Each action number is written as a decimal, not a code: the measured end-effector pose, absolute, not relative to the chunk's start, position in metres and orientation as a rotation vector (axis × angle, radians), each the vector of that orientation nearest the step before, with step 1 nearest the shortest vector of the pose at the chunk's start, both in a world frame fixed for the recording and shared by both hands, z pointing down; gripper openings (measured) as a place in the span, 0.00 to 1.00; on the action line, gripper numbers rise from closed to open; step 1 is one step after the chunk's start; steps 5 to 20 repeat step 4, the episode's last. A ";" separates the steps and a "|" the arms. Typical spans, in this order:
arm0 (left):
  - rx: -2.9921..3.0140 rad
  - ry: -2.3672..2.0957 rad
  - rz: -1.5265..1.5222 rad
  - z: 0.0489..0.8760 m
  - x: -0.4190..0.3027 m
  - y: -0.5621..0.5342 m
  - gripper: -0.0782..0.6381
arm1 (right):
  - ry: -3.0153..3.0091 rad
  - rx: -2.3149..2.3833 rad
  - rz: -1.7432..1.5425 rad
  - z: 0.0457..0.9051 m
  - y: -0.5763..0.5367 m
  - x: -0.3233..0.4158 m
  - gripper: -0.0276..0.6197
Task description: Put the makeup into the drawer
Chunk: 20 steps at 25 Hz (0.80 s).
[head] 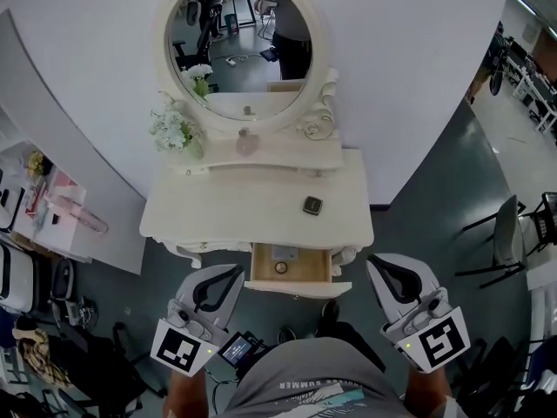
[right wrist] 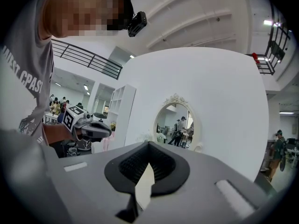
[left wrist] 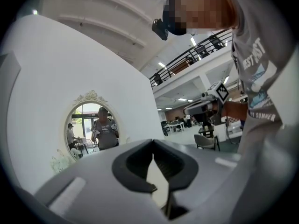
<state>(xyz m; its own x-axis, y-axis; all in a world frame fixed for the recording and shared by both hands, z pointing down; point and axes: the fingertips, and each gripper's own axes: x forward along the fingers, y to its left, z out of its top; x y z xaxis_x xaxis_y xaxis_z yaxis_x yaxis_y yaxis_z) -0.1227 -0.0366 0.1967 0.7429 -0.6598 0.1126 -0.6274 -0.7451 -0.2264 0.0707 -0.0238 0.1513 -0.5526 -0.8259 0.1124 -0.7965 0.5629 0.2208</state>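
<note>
A cream vanity table [head: 218,212] with an oval mirror [head: 239,33] stands in front of me. Its middle drawer [head: 291,281] is pulled out, with a small round item [head: 281,268] and a pale flat item [head: 284,252] inside. A dark square compact [head: 312,205] lies on the tabletop at the right. A pink bottle [head: 247,144] stands on the raised shelf. My left gripper [head: 235,273] hangs shut and empty left of the drawer. On the drawer's other side my right gripper [head: 376,264] is also shut and empty. Each gripper view shows closed jaws, left [left wrist: 153,142] and right [right wrist: 148,143], level and aimed at the mirror wall.
White flowers [head: 174,131] stand on the table's left rear. A white shelf unit [head: 52,207] with pink things is at the far left, dark chairs [head: 52,286] below it. A black-framed chair [head: 509,233] stands at the right. A curved white wall [head: 418,77] backs the table.
</note>
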 end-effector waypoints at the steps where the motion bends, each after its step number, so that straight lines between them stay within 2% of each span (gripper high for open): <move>1: -2.771 1.033 -0.282 0.198 -0.122 -0.037 0.11 | -2.593 1.361 -0.214 0.153 -0.024 0.071 0.04; 20: -2.782 1.042 -0.286 0.203 -0.121 -0.038 0.11 | -2.595 1.368 -0.201 0.156 -0.025 0.073 0.04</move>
